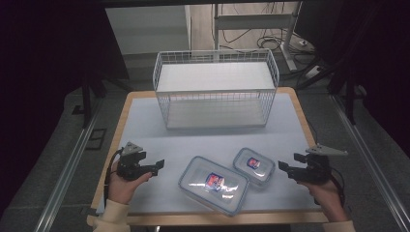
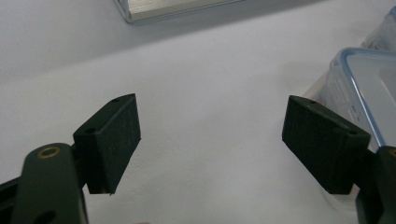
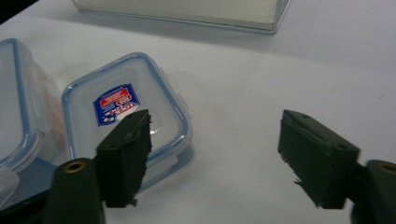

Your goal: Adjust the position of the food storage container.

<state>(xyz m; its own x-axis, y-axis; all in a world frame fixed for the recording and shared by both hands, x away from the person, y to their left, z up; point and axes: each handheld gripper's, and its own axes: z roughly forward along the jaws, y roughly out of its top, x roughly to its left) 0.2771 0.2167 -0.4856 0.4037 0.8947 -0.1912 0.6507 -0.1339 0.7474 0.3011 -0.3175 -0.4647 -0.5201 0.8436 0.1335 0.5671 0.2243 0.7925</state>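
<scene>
Left hand-held gripper (image 1: 155,166) is hovering low over the worktop (image 1: 145,135), hand (image 1: 124,186) gripping from below, jaws standing wide with nothing between, pointing at the large clip-lid container (image 1: 213,184) just beside it. Right hand-held gripper (image 1: 285,165) is mirroring it, hand (image 1: 325,189) coming in from the near edge, jaws wide and empty, pointing at the small clip-lid container (image 1: 254,166) nearby. Both containers are sitting lids on, touching each other, in front of the white wire basket (image 1: 216,89).
</scene>
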